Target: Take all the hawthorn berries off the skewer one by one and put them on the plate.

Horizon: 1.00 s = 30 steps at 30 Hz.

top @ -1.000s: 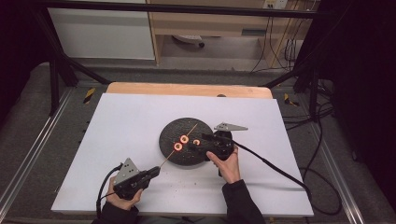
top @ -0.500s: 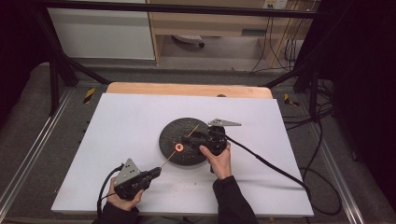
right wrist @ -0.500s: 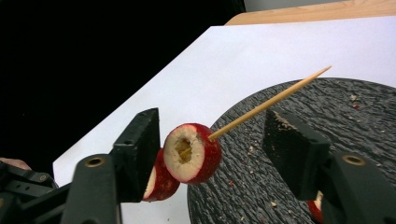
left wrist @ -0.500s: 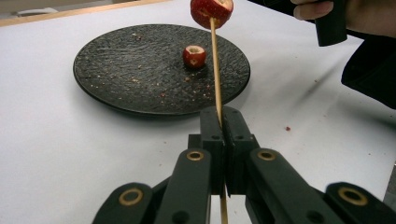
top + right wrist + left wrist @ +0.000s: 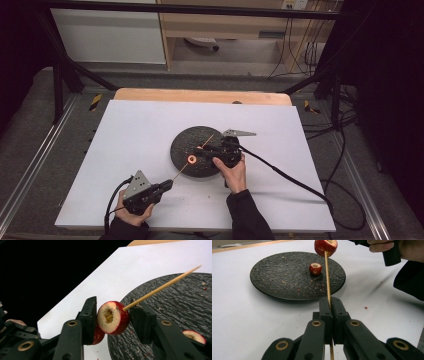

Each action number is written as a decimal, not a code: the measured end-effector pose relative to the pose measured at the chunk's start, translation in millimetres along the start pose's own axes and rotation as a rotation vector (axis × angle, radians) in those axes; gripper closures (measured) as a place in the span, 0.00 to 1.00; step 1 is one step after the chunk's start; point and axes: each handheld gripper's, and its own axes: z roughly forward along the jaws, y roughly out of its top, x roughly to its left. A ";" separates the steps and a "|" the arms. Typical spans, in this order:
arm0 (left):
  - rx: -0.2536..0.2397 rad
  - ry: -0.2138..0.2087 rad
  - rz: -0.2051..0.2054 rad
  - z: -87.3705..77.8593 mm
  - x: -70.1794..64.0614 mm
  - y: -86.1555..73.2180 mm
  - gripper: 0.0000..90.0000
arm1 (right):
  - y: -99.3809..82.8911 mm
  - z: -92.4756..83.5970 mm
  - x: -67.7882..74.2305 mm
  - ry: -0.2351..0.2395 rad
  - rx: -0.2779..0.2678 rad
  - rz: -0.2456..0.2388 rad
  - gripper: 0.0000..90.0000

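My left gripper (image 5: 167, 185) (image 5: 331, 303) sits at the front left, shut on the lower end of a thin wooden skewer (image 5: 205, 142) (image 5: 327, 272) that slants up over the black plate (image 5: 182, 140) (image 5: 274, 282). A cored red fruit piece (image 5: 191, 159) (image 5: 113, 317) is threaded on the skewer. My right gripper (image 5: 196, 156) (image 5: 113, 318) has just been closing, and its pads now press on this piece from both sides. Another red piece (image 5: 99, 336) is half hidden behind its left jaw. A further cored piece (image 5: 315, 268) (image 5: 193, 336) lies on the plate.
The plate stands mid-table on a white sheet (image 5: 140, 130) over a wooden tabletop (image 5: 200, 95). Red crumbs (image 5: 298, 288) are scattered across the plate. The right gripper's cable (image 5: 285, 175) trails to the right. Black frame legs (image 5: 60, 85) stand behind the table.
The right gripper's jaws have closed in on the fruit piece on the skewer, and the piece sits slightly lower along the stick toward the left gripper. The left gripper has stayed put.
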 end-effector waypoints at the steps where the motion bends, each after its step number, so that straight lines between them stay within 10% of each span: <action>1: 0.000 0.000 0.000 0.0 0.0 0.0 0.98 | 0.1 0.0 -0.2 0.003 0.002 0.004 0.67; 30: -0.025 -0.003 0.003 -3.2 -0.7 1.5 0.98 | 18.8 -14.6 -2.4 -0.015 -0.037 0.001 0.70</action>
